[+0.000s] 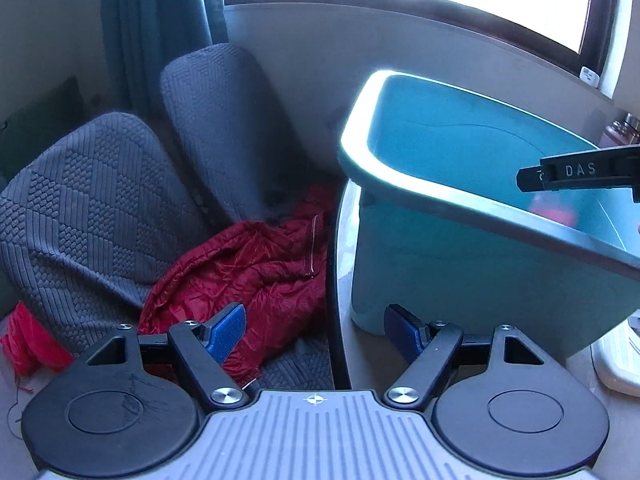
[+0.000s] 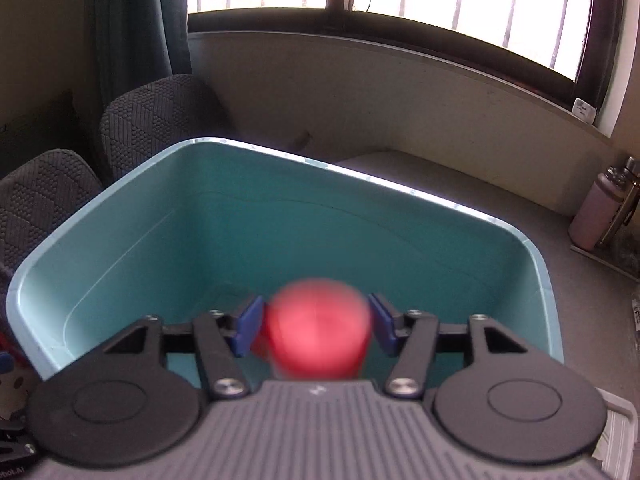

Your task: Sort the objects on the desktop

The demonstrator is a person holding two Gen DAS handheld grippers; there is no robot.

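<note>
A teal plastic bin (image 2: 280, 232) stands on the table; it also shows in the left wrist view (image 1: 460, 152). My right gripper (image 2: 316, 326) hangs over the bin's near side. A blurred red round object (image 2: 316, 332) sits between its blue pads (image 2: 250, 326), which stand a little apart from its sides; the blur suggests it is moving. In the left wrist view a red blur (image 1: 554, 208) shows inside the bin under the right gripper's black finger (image 1: 576, 172). My left gripper (image 1: 316, 332) is open and empty at the table's left edge, beside the bin.
Two grey fabric chairs (image 1: 100, 216) stand left of the table, with a red jacket (image 1: 248, 276) on one seat. A pink bottle (image 2: 596, 212) stands at the right by the wall. A white tray edge (image 1: 616, 364) lies at the right.
</note>
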